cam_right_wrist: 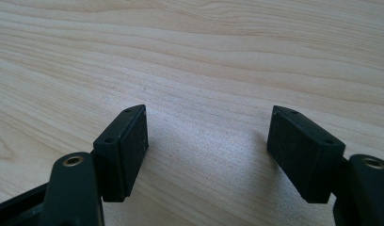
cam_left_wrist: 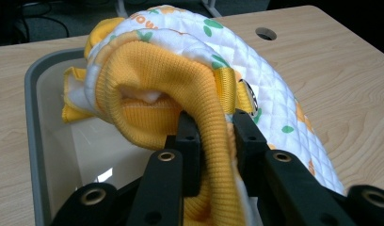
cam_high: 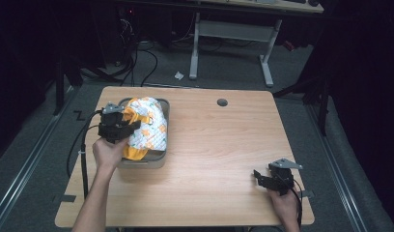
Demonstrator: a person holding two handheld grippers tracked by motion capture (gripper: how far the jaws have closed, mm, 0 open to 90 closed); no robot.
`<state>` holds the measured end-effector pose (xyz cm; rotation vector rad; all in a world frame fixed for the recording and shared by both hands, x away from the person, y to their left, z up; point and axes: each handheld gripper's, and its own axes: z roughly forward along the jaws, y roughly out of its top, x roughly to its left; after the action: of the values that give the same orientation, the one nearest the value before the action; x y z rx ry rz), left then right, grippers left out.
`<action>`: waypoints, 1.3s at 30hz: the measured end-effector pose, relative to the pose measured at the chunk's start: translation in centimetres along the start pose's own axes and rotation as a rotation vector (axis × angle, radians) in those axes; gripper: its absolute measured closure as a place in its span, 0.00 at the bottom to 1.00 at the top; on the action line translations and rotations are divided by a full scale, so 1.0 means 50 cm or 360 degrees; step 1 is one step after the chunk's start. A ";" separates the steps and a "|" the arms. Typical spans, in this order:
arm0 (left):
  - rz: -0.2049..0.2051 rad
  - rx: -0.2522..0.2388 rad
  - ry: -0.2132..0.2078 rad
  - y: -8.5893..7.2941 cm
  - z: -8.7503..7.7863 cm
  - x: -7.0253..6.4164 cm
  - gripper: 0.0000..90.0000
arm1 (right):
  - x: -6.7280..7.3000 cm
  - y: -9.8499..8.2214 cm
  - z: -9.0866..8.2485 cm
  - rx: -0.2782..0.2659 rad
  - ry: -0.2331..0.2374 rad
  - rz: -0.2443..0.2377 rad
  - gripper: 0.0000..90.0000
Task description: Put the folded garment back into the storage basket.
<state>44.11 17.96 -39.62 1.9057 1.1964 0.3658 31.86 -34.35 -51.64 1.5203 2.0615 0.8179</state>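
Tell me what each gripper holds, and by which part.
Left gripper pinches the baby garment by its orange ribbed cuff, over the grey bin. Right gripper holds nothing.

Black two-jaw left gripper and right gripper, each carrying a grey triangular plate and trailing black cable.

I see a light wood table with a round cable hole near its far edge. Grey carpet floor all round. Behind it, a white-legged desk, black cables on the floor, one white scrap. Room edges dark, table well lit.
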 end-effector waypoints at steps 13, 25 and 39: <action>-0.0029 0.0067 0.0011 -0.012 0.033 0.020 0.84 | 0.000 0.000 0.000 0.0000 0.0000 0.0000 0.33; -0.0041 0.0134 0.0030 -0.017 0.069 0.030 0.84 | 0.000 0.000 0.000 0.0000 0.0000 0.0000 0.33; -0.0055 0.0213 0.0048 -0.023 0.102 0.038 0.84 | 0.000 0.000 0.000 0.0000 0.0000 0.0000 0.33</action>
<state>47.56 17.25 -43.94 1.9969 1.3009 0.3035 31.86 -34.35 -51.64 1.5204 2.0613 0.8180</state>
